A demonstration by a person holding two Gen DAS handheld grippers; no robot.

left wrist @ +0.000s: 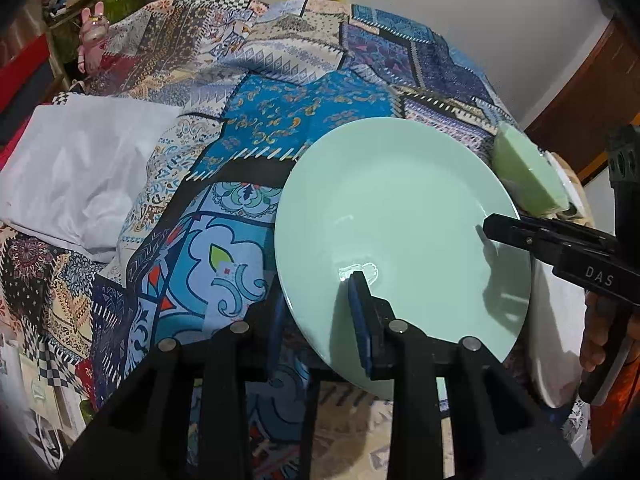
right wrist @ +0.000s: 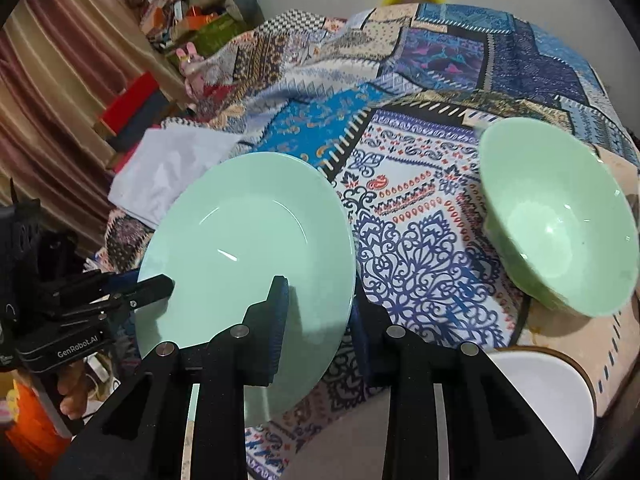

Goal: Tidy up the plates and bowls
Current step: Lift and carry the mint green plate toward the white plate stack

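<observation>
A mint green plate (left wrist: 400, 216) (right wrist: 248, 240) hangs tilted above the patchwork cloth, gripped from two sides. My left gripper (left wrist: 316, 304) is shut on its near rim, one blue pad (left wrist: 360, 312) on the top face and the other under the edge. My right gripper (right wrist: 320, 304) is shut on the opposite rim, with one finger (right wrist: 276, 312) lying on the plate. Each gripper also shows in the other's view: the right gripper (left wrist: 496, 228) and the left gripper (right wrist: 160, 284). A mint green bowl (right wrist: 560, 224) (left wrist: 524, 172) stands on the cloth beyond the plate.
A white plate (right wrist: 544, 396) (left wrist: 560, 320) lies near the table's edge below the bowl. A pale folded sheet (left wrist: 80, 168) (right wrist: 168, 172) rests on the patterned cloth (left wrist: 280, 80). Cluttered shelves (right wrist: 188, 16) and a curtain (right wrist: 60, 80) stand behind.
</observation>
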